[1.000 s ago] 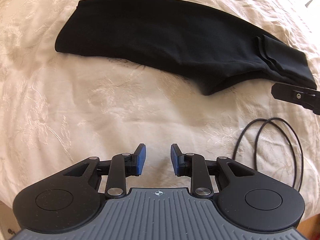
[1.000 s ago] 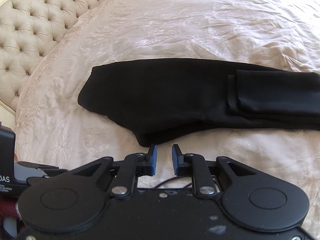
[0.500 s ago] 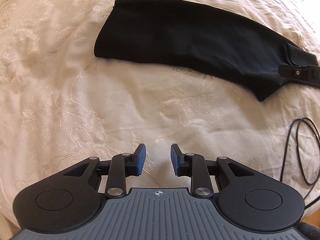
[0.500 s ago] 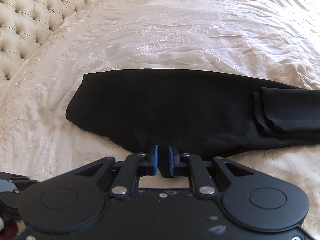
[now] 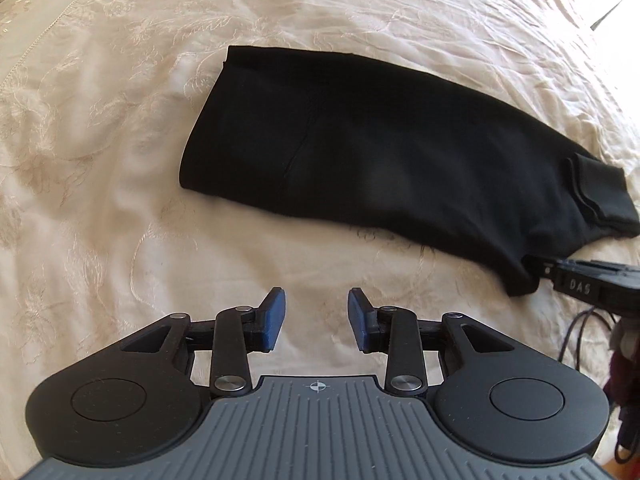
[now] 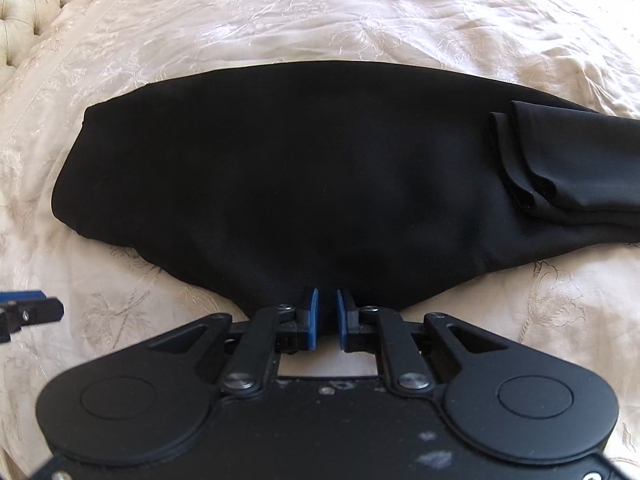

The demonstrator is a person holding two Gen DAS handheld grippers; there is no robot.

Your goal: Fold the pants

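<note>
Black pants (image 5: 384,152) lie folded lengthwise on a cream embroidered bedspread (image 5: 100,184), waist end at the left and doubled-back leg ends (image 6: 560,168) at the right. My left gripper (image 5: 316,308) is open and empty over bare bedspread, a short way in front of the pants' near edge. My right gripper (image 6: 324,308) is shut on the pants' near bulging edge (image 6: 324,280); black cloth sits between its blue pads. The right gripper also shows in the left wrist view (image 5: 584,284), at the pants' near right corner.
A tufted cream headboard (image 6: 24,4) stands at the far left of the right wrist view. A black cable (image 5: 580,328) hangs by the bed's right edge. My left gripper's tip (image 6: 28,308) shows at the left in the right wrist view.
My right gripper moved forward to the pants' near edge and closed on it. My left gripper swung left along the bed, nearer the waist end, and stayed open.
</note>
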